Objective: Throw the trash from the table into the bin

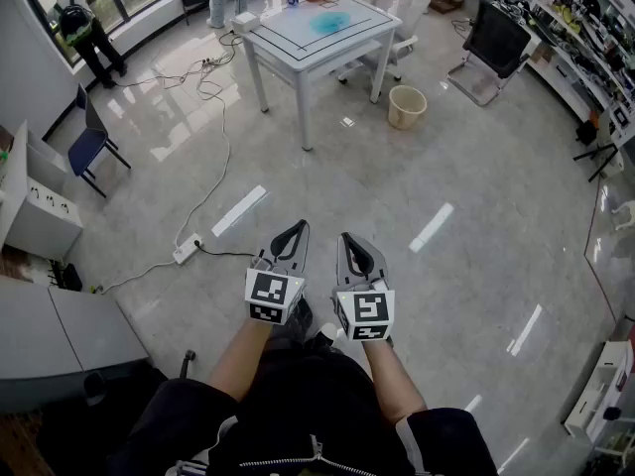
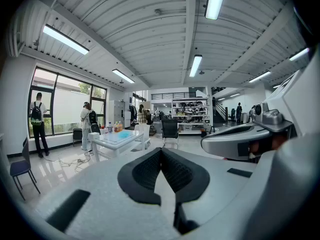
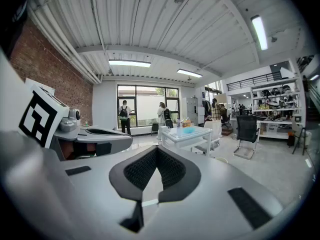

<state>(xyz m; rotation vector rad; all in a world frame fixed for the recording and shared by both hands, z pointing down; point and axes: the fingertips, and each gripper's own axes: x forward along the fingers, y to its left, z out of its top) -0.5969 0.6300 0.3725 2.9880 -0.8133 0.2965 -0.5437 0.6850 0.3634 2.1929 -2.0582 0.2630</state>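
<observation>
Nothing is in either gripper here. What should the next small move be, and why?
Probably step forward toward the white table: the left gripper and right gripper are both shut and empty, and the table, with the bin beside it, stands far across the floor.

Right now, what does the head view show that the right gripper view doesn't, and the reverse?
Only the head view: the person's forearms and the power strip on the floor. Only the right gripper view: the ribbed ceiling with its strip lights, and the brick wall. Both: the white table, the black chair, and the left gripper and right gripper, each shut and empty.
</observation>
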